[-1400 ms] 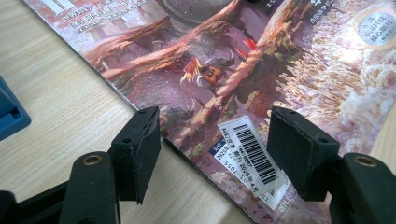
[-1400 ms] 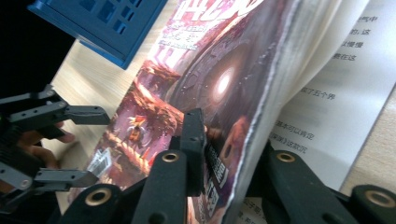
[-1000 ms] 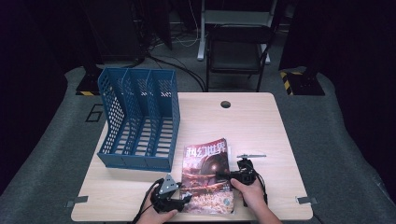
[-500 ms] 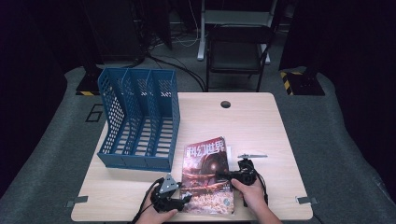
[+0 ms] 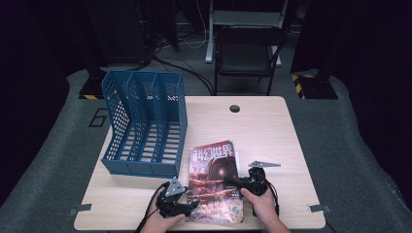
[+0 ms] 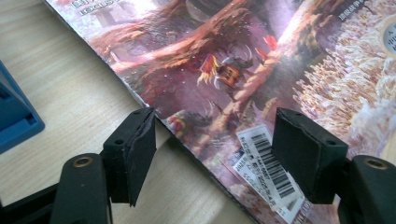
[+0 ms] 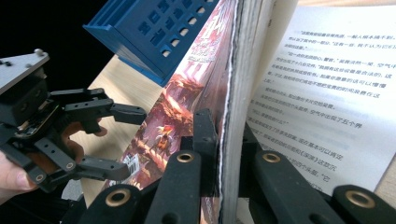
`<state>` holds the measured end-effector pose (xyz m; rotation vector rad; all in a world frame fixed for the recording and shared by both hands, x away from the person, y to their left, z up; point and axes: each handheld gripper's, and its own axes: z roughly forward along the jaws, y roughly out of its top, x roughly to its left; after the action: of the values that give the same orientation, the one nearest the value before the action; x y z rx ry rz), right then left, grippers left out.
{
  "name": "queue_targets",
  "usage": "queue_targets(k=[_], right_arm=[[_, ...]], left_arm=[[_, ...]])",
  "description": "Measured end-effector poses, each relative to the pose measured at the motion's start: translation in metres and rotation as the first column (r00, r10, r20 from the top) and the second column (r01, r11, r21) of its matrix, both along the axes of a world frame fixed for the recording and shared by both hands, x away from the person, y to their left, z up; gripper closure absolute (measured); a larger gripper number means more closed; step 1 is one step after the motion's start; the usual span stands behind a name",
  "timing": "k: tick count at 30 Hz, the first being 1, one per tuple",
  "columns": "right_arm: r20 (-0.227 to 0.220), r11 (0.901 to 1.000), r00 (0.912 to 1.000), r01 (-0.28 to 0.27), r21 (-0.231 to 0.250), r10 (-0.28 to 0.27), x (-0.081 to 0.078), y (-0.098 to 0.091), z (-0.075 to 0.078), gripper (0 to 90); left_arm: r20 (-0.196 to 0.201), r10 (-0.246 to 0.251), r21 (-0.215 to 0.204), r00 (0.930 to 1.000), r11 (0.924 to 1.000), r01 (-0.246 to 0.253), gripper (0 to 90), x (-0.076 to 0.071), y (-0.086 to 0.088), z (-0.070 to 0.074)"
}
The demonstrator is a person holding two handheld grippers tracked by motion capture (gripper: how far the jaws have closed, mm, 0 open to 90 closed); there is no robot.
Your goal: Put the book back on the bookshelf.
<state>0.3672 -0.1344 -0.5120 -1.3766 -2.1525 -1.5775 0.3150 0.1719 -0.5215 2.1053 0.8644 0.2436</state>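
Right gripper (image 7: 219, 154): jaws clamped on the magazine's (image 5: 214, 179) right page edge, lifted off the table (image 5: 272, 131).
Left gripper (image 6: 219, 149): jaws wide, just opened further; nothing gripped, the magazine's left edge lying between them.
Magazine: front of table, near both hands, mostly flat.
File rack (image 5: 145, 126): 3 slots, left rear, apart from the magazine.
Progress: early; edge grip made, lifting and slotting judged undone.
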Motion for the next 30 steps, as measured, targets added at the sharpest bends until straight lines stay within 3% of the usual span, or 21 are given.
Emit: queue_targets(k=[12,22,30], right_arm=[[0.122,0.9997,0.9923,-0.024,0.005,0.023,-0.012,-0.004,0.007,84.7],[0.161,0.9992,0.9866,-0.032,0.025,0.027,-0.021,-0.008,0.013,85.2],[0.171,0.9977,0.9845,-0.045,0.05,0.036,-0.025,-0.01,0.015,85.4]], left_arm=[[-0.035,0.0,-0.094,0.9994,0.9956,-0.003,26.5,0.014,0.004,0.009],[-0.079,-0.002,-0.107,0.9969,0.9942,-0.007,26.1,0.034,-0.005,0.011],[-0.142,-0.017,-0.183,0.9898,0.983,-0.009,24.9,0.05,-0.01,0.01]])
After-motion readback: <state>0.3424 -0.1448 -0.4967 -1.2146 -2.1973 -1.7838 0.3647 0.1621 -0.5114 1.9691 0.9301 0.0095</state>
